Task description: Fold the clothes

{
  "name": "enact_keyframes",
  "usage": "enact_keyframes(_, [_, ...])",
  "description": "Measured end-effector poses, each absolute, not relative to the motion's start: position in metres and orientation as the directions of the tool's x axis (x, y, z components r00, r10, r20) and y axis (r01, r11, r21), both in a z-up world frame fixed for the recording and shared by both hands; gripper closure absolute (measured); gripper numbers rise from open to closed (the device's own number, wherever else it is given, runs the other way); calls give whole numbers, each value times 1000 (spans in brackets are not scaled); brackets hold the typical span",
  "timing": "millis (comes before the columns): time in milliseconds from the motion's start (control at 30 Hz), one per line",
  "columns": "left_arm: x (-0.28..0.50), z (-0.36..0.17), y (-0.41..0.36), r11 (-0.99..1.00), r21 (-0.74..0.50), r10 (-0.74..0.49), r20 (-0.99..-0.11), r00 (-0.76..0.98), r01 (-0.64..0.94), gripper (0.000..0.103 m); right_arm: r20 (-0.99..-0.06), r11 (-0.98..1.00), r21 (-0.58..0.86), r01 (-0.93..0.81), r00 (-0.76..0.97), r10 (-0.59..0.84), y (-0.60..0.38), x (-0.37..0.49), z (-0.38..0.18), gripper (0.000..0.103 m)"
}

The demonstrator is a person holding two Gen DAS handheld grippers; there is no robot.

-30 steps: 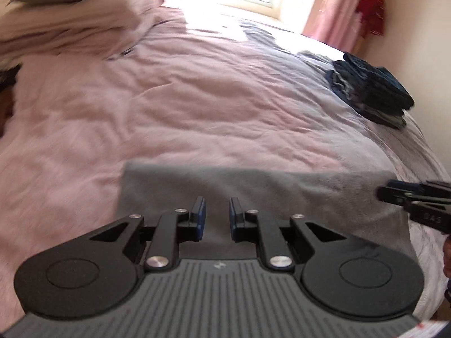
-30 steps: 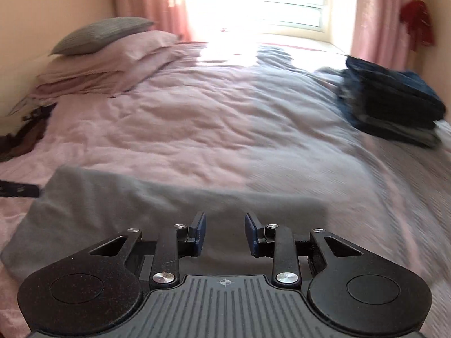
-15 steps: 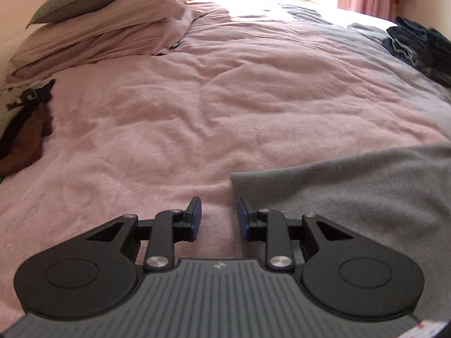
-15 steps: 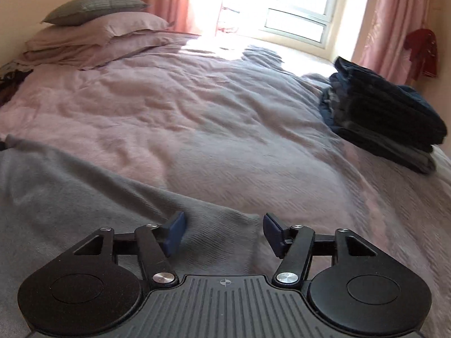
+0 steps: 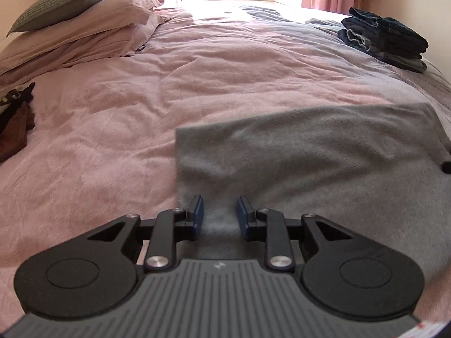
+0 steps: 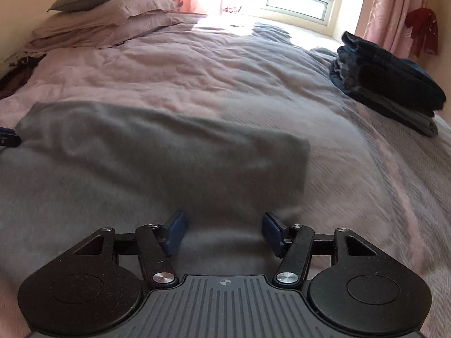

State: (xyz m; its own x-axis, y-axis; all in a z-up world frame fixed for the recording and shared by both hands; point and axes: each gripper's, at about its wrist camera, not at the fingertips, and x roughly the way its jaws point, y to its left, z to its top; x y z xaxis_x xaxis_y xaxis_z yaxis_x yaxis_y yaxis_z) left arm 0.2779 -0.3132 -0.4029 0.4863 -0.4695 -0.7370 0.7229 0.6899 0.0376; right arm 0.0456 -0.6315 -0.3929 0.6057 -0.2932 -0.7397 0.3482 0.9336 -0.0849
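Note:
A grey garment [image 5: 310,155] lies flat on the pink duvet [image 5: 141,98], folded into a wide band. My left gripper [image 5: 220,211] hangs low over its near left corner. Its jaws are opening, grey cloth lies under the gap, and the pads do not press on it. My right gripper [image 6: 224,228] stands wide open over the near right part of the grey garment [image 6: 155,155], its pads clear of the fabric. A dark tip of the right gripper [image 5: 446,166] shows at the left wrist view's right edge.
A stack of folded dark blue clothes [image 6: 389,84] sits at the far right of the bed. Pillows [image 5: 84,28] are piled at the far left. Dark brown clothing [image 5: 14,129] lies at the left edge. A red cloth [image 6: 422,28] hangs by the curtain.
Both grippers have come down closer to the grey garment and apart, the left toward its left corner, the right toward its right end. The right jaws spread wide; the left widened a little.

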Motion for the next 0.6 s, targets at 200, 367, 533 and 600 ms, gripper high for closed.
enact_keyframes(200, [259, -377, -273, 728, 75, -449, -700, 556, 682, 77, -709, 840, -48, 541, 574, -410, -637, -20, -364, 47])
enact_keyframes(367, [213, -375, -259, 692, -26, -570, -634, 523, 722, 73, -603, 892, 11, 451, 715, -354, -573, -21, -359, 47])
enact_keyframes(533, [182, -404, -264, 707, 47, -497, -677, 543, 705, 71, -635, 873, -78, 481, 651, -416, -546, -12, -405, 47])
enact_keyframes(600, [177, -394, -263, 729, 32, -476, -694, 540, 684, 71, -657, 851, -65, 521, 620, -429, -542, -10, -393, 46])
